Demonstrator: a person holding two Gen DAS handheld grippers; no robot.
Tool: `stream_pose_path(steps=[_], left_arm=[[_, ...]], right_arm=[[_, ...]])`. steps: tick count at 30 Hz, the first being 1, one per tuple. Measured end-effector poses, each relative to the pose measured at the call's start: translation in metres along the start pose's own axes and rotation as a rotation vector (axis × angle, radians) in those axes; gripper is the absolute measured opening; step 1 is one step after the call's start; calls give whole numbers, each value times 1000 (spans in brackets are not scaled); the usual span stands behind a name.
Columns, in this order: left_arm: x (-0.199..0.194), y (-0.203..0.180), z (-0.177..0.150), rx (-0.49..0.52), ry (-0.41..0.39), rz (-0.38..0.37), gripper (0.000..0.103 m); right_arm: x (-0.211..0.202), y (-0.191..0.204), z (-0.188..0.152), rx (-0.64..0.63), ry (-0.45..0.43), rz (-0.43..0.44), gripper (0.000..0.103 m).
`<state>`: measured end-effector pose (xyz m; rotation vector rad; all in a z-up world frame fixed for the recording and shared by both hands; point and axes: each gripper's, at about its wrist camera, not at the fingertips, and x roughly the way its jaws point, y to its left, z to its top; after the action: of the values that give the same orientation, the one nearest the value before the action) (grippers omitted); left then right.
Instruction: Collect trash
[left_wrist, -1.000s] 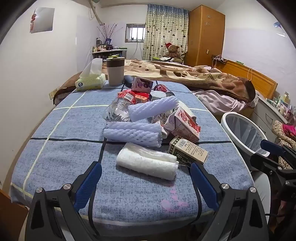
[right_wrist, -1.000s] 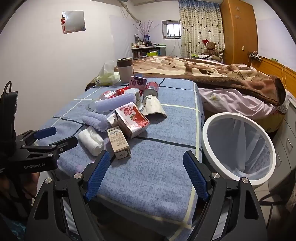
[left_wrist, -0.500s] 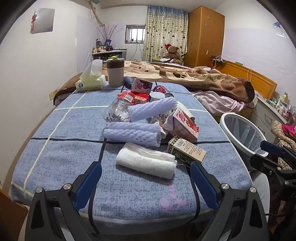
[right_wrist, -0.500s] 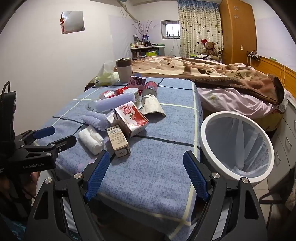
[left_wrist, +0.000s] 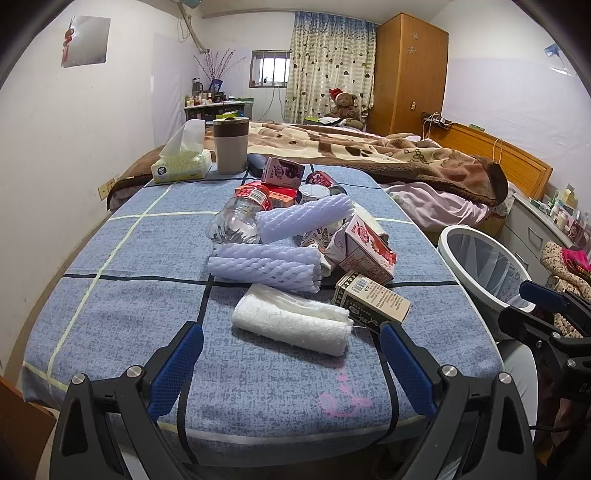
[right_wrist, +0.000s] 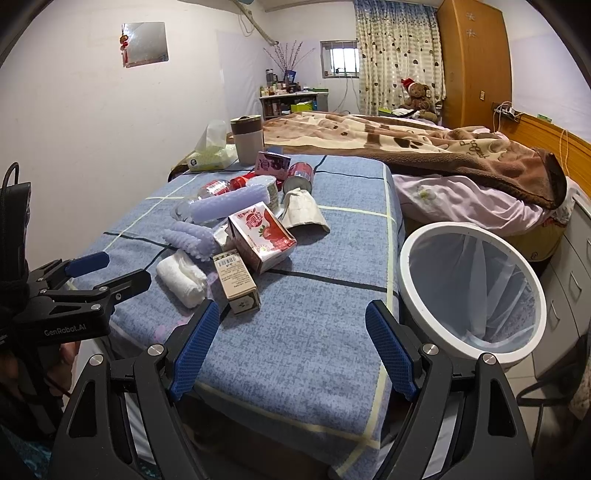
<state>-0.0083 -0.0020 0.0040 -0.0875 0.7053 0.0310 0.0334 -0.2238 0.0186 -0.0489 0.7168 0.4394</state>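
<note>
The table (left_wrist: 110, 295), covered by a blue checked cloth, carries the trash in a loose pile near its middle. The white bin (right_wrist: 413, 295) with a clear liner stands on the floor just beside the table's right edge; the bin looks empty as far as its interior shows. Within the pile, two lavender foam nets (left_wrist: 264, 264) lie side by side, and a third foam net (left_wrist: 303, 218) rests tilted above them against a crushed clear bottle (left_wrist: 236, 221). A strawberry carton (right_wrist: 264, 236) lies on its side next to a tan box (right_wrist: 236, 280), which points toward the table's near edge. A rolled white cloth (left_wrist: 291, 319) lies nearest the left gripper (left_wrist: 291, 363), in line with the space between its jaws. Red cans (right_wrist: 301, 175), a pink carton (left_wrist: 282, 171) and a crumpled paper cup (right_wrist: 303, 208) sit at the far side of the pile. Beyond them stand a tissue box (left_wrist: 181, 168) and a beige tumbler (left_wrist: 231, 146). The left gripper is spread wide and holds nothing. The right gripper (right_wrist: 291, 350) is likewise spread wide and empty, positioned over the table's near right corner, between the tan box and the bin.
</note>
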Motion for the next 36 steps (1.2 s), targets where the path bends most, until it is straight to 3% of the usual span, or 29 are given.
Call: stream_pose_path(steps=[36], left_arm=[[1, -3, 1, 4, 2, 1, 98]], right_arm=[[2, -1, 0, 1, 10, 0, 83]])
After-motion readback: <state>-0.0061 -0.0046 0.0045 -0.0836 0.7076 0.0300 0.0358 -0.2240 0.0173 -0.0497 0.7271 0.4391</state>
